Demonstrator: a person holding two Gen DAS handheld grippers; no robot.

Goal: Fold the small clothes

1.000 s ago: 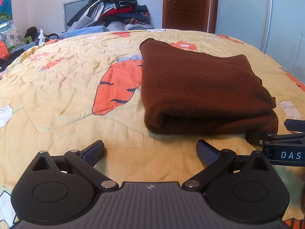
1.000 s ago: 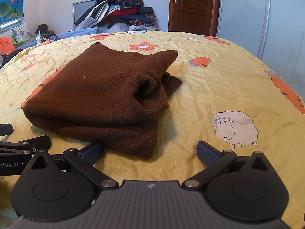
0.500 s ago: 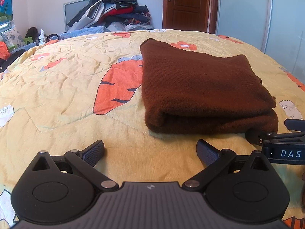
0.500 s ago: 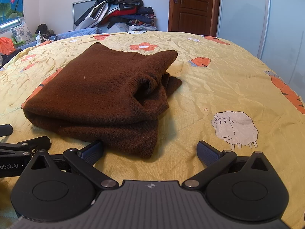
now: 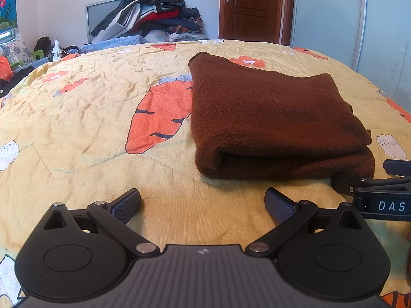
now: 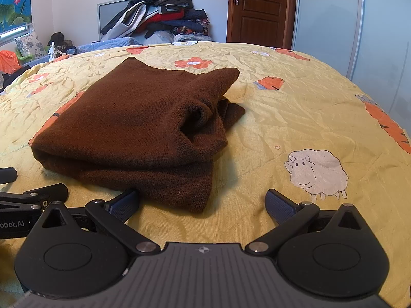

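Left wrist view: the left gripper [image 5: 203, 202] is held wide open, with nothing in it. The right gripper [image 6: 203, 202] is open and empty too. Just past them, the brown sweater [image 6: 133, 128] is seen folded on the yellow quilt [image 5: 77, 118]. The folding looks nearly done; one loose bit may need tucking.

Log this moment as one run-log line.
left gripper: open, empty | right gripper: open, empty | brown sweater: folded on yellow quilt | contact: none
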